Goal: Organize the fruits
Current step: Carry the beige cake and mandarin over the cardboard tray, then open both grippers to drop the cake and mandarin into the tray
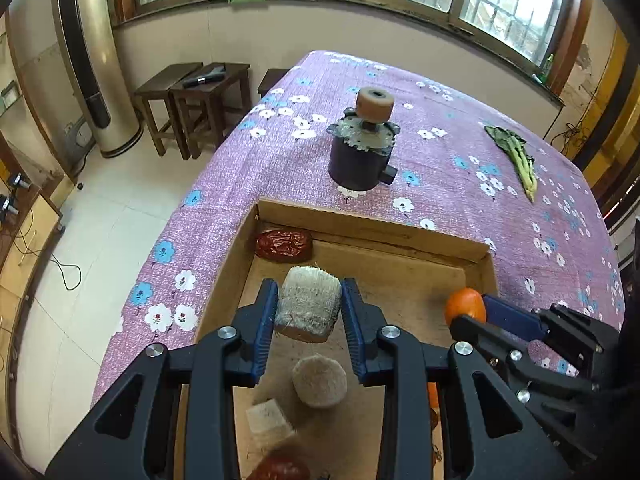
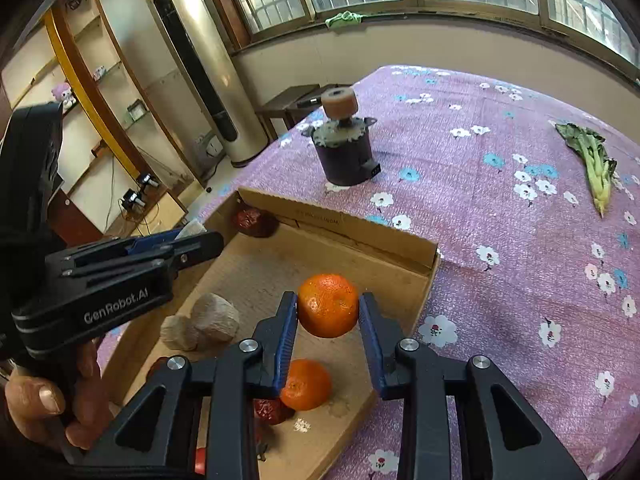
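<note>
Both claws loaded over box point(image 2: 416, 248).
We saw left claw point(image 1: 309, 307) clenching loofah point(image 1: 309, 304), right claw point(image 2: 328, 312) clenching orange point(image 2: 328, 305); dates point(image 1: 285, 245) inside; floral cloth point(image 2: 500, 220) beneath.

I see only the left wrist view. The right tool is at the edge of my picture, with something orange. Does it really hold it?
Observer: Yes. The right tool is shut on an orange, with both pads on its sides.
Operator: Is there another one in the box?
Observer: Yes, a second orange lies on the floor of the box, below the held one, beside a red date.
Operator: What holds my left tool?
Observer: A bare hand grips its handle.
</note>
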Demonstrator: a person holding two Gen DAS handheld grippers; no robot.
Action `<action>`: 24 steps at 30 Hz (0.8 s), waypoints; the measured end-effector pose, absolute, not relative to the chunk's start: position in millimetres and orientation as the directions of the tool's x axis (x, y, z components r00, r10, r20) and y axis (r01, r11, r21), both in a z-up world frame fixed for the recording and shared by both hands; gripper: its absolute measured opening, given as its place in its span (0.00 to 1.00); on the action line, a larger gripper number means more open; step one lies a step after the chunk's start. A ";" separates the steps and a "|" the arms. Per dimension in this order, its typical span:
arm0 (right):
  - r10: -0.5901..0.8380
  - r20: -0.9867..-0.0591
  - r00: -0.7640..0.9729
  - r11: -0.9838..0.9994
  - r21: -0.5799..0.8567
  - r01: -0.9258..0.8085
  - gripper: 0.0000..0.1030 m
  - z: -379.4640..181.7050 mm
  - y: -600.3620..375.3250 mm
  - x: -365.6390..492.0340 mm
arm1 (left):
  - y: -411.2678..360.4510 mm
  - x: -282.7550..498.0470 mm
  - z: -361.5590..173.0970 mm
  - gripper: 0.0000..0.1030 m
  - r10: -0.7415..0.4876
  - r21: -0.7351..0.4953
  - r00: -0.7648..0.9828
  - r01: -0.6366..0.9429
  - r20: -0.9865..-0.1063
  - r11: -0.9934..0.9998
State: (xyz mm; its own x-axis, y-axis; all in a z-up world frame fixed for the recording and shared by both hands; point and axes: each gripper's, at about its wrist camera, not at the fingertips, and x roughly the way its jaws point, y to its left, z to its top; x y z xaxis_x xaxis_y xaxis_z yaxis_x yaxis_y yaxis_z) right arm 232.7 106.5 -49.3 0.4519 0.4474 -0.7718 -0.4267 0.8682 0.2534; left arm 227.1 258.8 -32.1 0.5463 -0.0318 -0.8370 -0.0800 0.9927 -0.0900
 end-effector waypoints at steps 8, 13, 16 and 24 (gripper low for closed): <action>0.429 -0.793 0.432 0.865 0.223 -0.450 0.31 -65.9 119.0 240.4 | 252.4 238.8 -49.3 0.29 -0.007 -0.054 0.495 -0.081 -0.869 0.995; 0.420 -0.802 0.425 0.865 0.212 -0.454 0.31 -72.3 120.7 241.2 | 253.1 241.6 -58.0 0.29 -0.006 -0.052 0.478 -0.084 -0.878 0.995; 0.426 -0.800 0.422 0.861 0.216 -0.460 0.31 -73.8 120.2 241.1 | 252.5 242.5 -63.7 0.29 0.001 -0.044 0.465 -0.086 -0.885 0.995; 0.397 -0.811 0.429 0.860 0.167 -0.482 0.34 -74.8 126.9 238.9 | 249.7 240.3 -69.5 0.37 0.027 -0.015 0.443 -0.092 -0.896 0.996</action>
State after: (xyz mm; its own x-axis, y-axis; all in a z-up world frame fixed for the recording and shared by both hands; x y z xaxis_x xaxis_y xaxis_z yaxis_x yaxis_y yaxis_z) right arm 238.9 126.9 -74.8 0.4289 0.3974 -0.8112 -0.4820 0.8602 0.1666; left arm 240.3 249.7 -69.5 0.4428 0.0271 -0.8962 -0.0918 0.9957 -0.0153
